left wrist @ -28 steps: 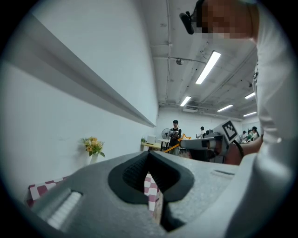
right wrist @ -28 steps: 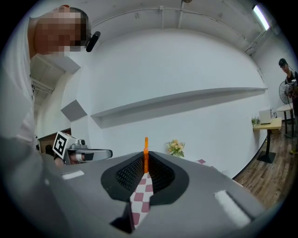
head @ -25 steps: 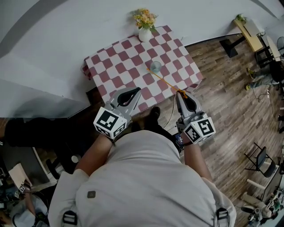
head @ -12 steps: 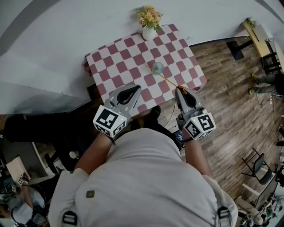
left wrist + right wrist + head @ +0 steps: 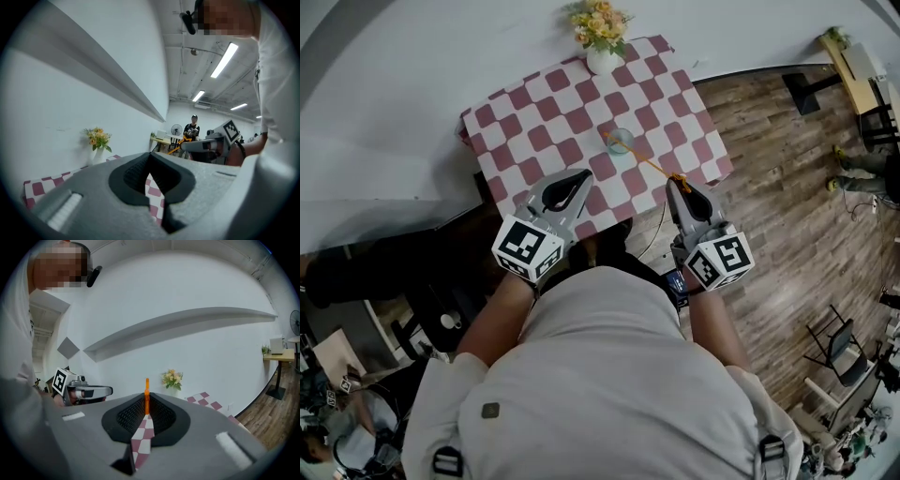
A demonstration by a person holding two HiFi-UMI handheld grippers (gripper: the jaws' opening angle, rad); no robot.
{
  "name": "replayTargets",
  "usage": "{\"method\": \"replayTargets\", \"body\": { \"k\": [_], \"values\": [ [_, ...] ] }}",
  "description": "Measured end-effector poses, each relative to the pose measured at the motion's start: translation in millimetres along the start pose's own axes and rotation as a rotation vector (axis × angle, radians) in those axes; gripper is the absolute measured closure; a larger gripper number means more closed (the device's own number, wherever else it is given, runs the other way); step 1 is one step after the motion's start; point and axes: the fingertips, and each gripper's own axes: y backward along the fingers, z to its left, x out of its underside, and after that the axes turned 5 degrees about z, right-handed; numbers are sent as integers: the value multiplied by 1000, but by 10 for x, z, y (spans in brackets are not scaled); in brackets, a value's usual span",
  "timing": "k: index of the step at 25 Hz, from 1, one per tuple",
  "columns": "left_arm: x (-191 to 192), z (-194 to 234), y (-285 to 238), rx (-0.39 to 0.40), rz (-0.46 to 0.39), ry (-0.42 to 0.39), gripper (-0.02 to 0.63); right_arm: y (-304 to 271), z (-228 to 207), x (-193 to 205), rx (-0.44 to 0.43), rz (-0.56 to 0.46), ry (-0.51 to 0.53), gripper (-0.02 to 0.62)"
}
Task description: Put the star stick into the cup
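Now the checkered table (image 5: 544, 122) is sitting higher in the head view than a second ago, which I am reading as the person leaning in, not as anything on it moving. The left gripper (image 5: 583, 175) is hanging over the near edge as before, its jaws pressed together on nothing. The right gripper (image 5: 676, 183) is clenching the star stick (image 5: 649, 161) above the near right corner, and it is standing slightly nearer the cup than it was. The vase of flowers (image 5: 602, 62) is standing at the far edge by the far right corner. The cup (image 5: 622, 142) is standing a little right of the table's middle. The stick is slanting from the jaws across to the cup, and its far end is showing over the cup's left rim. I cannot tell whether it is dipping inside. The insertion seems to be only starting, with the lowering and letting go yet to come.
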Motion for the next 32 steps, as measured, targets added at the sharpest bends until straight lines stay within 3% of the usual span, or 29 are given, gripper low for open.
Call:
{"method": "replayTargets", "body": {
  "k": [16, 32],
  "values": [
    [353, 245, -741, -30, 87, 74, 604, -312, -747, 451, -13, 151, -39, 568],
    [727, 424, -975, -74, 147, 148, 603, -776, -997, 1015, -74, 322, 20, 566]
  ]
}}
